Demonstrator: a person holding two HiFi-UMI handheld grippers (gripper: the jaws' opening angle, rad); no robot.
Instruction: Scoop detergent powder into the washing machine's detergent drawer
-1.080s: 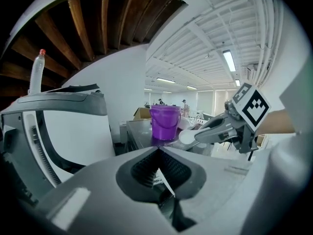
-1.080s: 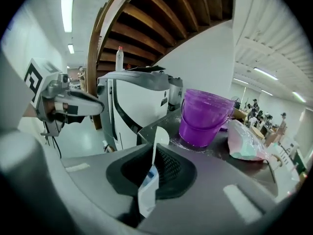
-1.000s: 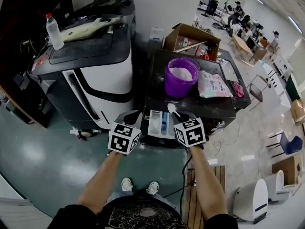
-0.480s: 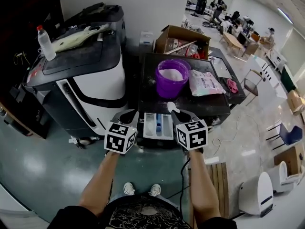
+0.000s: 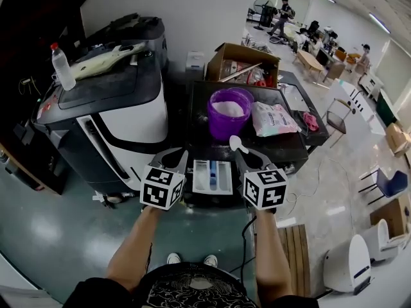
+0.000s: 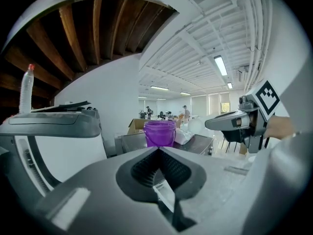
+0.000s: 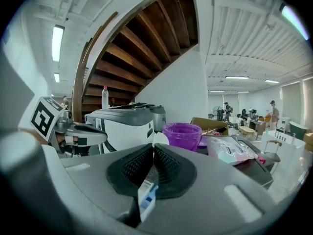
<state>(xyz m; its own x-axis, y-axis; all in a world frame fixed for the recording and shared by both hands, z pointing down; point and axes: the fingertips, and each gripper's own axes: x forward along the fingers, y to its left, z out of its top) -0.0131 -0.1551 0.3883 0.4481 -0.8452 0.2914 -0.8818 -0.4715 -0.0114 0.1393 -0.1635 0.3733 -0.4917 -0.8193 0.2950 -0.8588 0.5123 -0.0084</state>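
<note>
Scoop [image 5: 234, 144] gripped, detergent drawer [image 5: 212, 177] open in front
My right tool [image 5: 243, 155] pinches the scoop handle, bowl forward, likely for dipping into the purple powder tub [image 5: 229, 111] behind; left tool [image 5: 176, 156] closed on nothing, beside the drawer.

Tub [image 5: 224, 126] translucent purple plastic; scoop [image 5: 235, 143] white plastic; washer top [image 5: 273, 147] glossy black.
</note>
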